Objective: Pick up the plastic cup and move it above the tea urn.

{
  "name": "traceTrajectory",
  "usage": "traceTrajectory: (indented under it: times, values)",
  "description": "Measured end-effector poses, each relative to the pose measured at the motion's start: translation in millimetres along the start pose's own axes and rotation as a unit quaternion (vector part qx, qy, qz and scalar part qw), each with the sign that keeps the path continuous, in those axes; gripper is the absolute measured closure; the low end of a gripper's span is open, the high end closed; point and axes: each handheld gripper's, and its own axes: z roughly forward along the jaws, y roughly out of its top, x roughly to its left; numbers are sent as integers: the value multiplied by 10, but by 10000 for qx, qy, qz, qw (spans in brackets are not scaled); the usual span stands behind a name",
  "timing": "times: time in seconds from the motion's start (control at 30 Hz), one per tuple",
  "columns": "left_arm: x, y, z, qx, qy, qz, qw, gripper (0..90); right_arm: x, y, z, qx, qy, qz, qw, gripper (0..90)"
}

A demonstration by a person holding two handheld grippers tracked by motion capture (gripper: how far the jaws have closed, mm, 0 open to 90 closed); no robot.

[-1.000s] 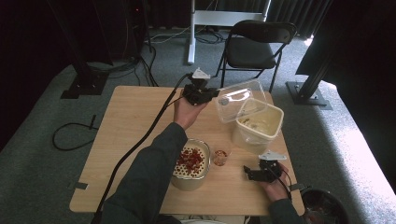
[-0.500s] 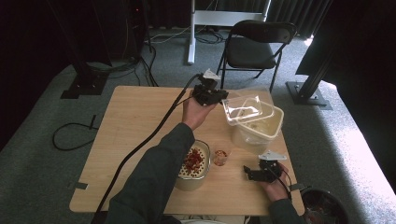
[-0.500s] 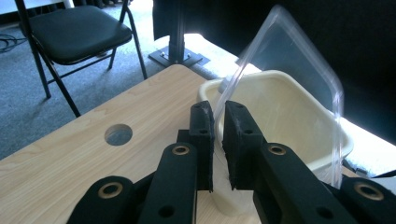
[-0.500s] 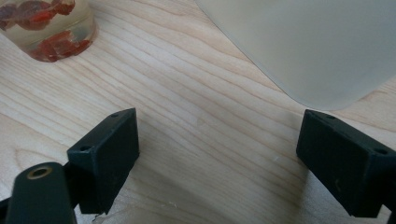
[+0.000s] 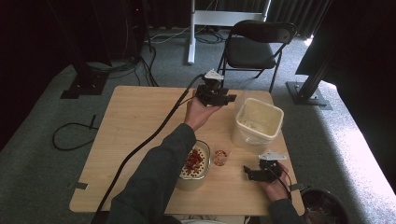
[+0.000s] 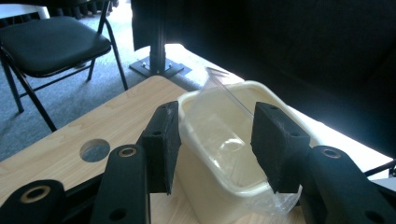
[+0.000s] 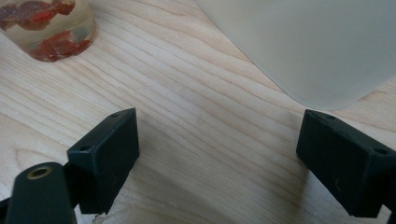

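Clear lid (image 6: 219, 135) dropped into one tub (image 5: 258, 122), left claw (image 5: 227, 99) opening

chair (image 5: 256, 46) behind table | tin of red pieces (image 5: 194, 164) | small glass (image 5: 221, 157)

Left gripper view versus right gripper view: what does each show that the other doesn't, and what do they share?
Left gripper view: a clear lid leaning in the cream tub, between the left claw jaws, which have just been opening and stand off it; also a black chair and a round hole. Right gripper view: a small glass of red pieces beyond the open right claw. Shared: the cream tub and the wooden table.
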Motion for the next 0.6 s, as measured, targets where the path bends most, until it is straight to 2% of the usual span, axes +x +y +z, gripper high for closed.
traceTrajectory:
  times: [0.17, 0.33, 0.37, 0.4, 0.5, 0.6]
  values:
    - [28, -5, -35, 83, 79, 28, 9999, 515, 0, 0, 0, -1, 3, -2, 10000, 124]
    - [11, -21, -22, 182, 29, 61, 9998, 511, 0, 0, 0, -1, 3, -1, 10000, 124]
    - [-4, -31, -6, 219, -52, 40, 9997, 511, 0, 0, 0, -1, 3, -1, 10000, 124]
    - [-75, -61, 38, 306, -116, 74, 9994, 502, 0, 0, 1, -4, 2, 1, 10000, 124]
    - [-186, -104, 136, 450, -184, 149, 9987, 462, 0, 0, 0, -2, -1, -2, 10000, 124]
    - [-236, -123, 230, 414, -240, -31, 9988, 430, 0, 0, 0, -2, -1, -4, 10000, 125]
